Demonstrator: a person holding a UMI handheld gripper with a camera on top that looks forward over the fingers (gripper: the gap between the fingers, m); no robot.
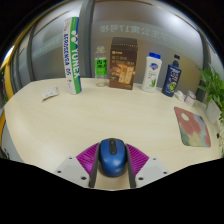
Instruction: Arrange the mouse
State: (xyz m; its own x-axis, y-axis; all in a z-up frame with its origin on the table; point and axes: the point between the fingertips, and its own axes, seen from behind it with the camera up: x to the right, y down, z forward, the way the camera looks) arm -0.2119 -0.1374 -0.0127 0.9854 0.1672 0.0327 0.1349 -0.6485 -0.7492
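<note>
Gripper [111, 163]: fingers closed on the mouse [111, 155], lifted for carrying.
Mat [192, 126]: ahead to the right, likely where it belongs.
Table [90, 125]: bottles line the back.

Bright, even light — fisheye-bent edges, soft focus

Gripping a blue mouse [111, 155] in the claw [111, 162], pink pads pressing both sides, hovering over the pale tabletop [90, 118]; bottles, boxes lining the far edge.
</note>
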